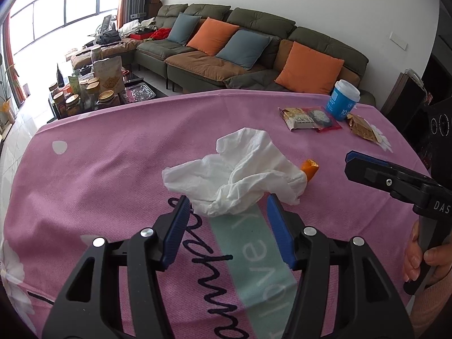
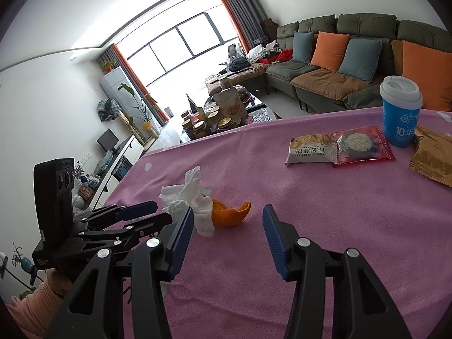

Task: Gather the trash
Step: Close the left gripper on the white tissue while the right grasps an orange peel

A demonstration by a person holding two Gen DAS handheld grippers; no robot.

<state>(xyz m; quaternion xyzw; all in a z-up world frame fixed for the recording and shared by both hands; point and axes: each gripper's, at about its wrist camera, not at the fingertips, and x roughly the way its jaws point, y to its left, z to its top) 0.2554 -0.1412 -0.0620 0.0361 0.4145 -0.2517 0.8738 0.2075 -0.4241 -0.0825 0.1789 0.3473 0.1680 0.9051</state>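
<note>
Pink cloth (image 1: 99, 169) covered the tabletop, and on it I saw a crumpled white tissue (image 1: 240, 169) lying near the middle, just ahead of my left tongs (image 1: 227, 212). Those tongs stood open, the blue pads (image 1: 176, 226) spread to either side of the tissue's near edge, gripping nothing. An orange peel (image 2: 230, 212) lay touching the tissue on its far side from the left tongs. My right tongs (image 2: 228, 217) were also open and empty, pointed at the peel from just short of it. Farther back on the cloth lay a cracker packet (image 2: 309, 148), a red snack packet (image 2: 361, 145) overlapping it, a brown wrapper (image 2: 432, 155), and a blue cup with a white lid (image 2: 399, 113) standing upright beside them. Behind the tabletop ran a green sofa (image 1: 254, 22) with orange and blue cushions
</note>
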